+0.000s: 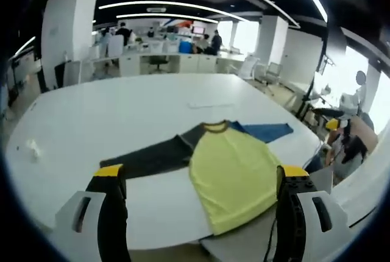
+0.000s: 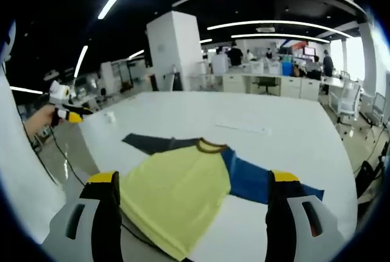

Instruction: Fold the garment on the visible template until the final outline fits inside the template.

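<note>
The big white rounded worktop carries everything here, and the long-sleeved shirt with a yellow body, one dark grey sleeve and one blue sleeve is laid out flat on it, sleeves spread wide to either side. That's probably just the starting layout, opened up so the folds can be made cleanly. The hem end of the shirt sits right at the worktop's near edge and looks like it droops slightly over it.

Neither gripper has anything. The left gripper hangs back from the worktop's near edge with its fingers spread wide apart and empty, and the right gripper is the same, wide open with nothing between the fingers. Both seem to be lining up on the shirt, so folding looks not yet begun.

Hard parts: no template outline can be made out on the worktop, so it's either under the shirt or too faint. A thin pale strip lies on the worktop beyond the shirt's collar, and a small crumpled white thing sits well off on the grey-sleeve side; can't tell what either is.
</note>
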### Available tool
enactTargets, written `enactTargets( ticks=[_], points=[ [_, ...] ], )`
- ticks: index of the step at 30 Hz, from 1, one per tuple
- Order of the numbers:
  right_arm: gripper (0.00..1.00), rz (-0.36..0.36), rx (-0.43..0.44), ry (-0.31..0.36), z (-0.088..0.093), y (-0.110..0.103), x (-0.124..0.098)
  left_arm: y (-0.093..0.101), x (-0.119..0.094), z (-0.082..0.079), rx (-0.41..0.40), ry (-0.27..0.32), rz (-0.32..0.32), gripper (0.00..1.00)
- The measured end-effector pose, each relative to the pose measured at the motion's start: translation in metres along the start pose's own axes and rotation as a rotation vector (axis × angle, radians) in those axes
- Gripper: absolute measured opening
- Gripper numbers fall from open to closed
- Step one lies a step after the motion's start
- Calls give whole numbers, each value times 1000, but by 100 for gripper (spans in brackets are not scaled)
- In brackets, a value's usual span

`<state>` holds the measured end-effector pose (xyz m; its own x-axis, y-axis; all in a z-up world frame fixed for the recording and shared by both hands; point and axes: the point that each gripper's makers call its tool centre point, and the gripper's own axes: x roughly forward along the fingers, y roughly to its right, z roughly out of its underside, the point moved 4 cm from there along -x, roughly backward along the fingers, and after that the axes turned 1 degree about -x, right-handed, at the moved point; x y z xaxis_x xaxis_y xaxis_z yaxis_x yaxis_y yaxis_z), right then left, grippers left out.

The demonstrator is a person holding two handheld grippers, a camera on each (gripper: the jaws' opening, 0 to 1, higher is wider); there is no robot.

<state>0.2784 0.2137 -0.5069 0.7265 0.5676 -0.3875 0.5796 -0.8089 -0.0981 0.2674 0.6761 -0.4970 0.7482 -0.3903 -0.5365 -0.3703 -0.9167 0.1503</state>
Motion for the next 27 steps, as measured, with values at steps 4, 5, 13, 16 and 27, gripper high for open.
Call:
enactTargets(
  ticks=[4,5,13,16,27],
  points=[
    [100,0,8,-6,3,1,1,-1,0,0,-2,-3,-1,100],
    [100,1,5,-11,5,0,2,-1,0,-1,2,-4,-1,100],
    [100,-26,20,-49,20,-5,12,1,5,-3,11,-16,11,100],
    [100,-34,23,-71,27,-7,16,1,8,-2,8,-12,16,99],
    [100,-86,56,-91,33,-17,34,11,32,-11,17,-12,74,99]
  ],
)
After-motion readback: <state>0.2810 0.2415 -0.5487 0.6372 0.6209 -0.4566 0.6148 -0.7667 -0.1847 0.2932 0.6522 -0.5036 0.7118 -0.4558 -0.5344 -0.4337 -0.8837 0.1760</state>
